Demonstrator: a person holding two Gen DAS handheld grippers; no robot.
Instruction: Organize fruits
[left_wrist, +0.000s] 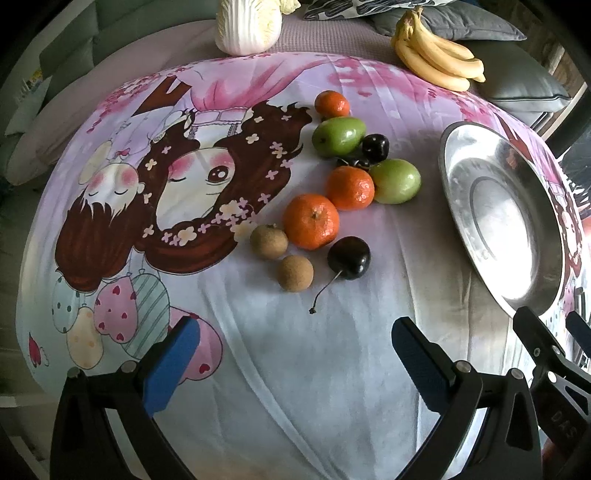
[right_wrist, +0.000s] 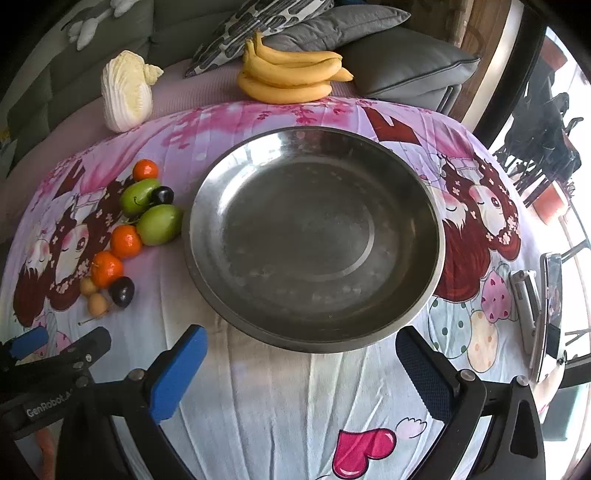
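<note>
A cluster of fruit lies on the cartoon-print cloth: three tangerines (left_wrist: 311, 220), two green fruits (left_wrist: 397, 181), two dark cherries (left_wrist: 348, 257) and two brown longans (left_wrist: 295, 273). The cluster also shows in the right wrist view (right_wrist: 125, 236), left of the basin. An empty steel basin (left_wrist: 502, 218) (right_wrist: 314, 240) sits to the right of the fruit. My left gripper (left_wrist: 295, 354) is open and empty, just short of the cherry and longans. My right gripper (right_wrist: 301, 363) is open and empty at the basin's near rim.
A bunch of bananas (right_wrist: 291, 75) and a napa cabbage (right_wrist: 127, 98) lie at the cloth's far edge, with grey cushions (right_wrist: 402, 62) behind. A phone on a stand (right_wrist: 546, 314) is at the right edge. The left gripper shows in the right wrist view (right_wrist: 55, 350).
</note>
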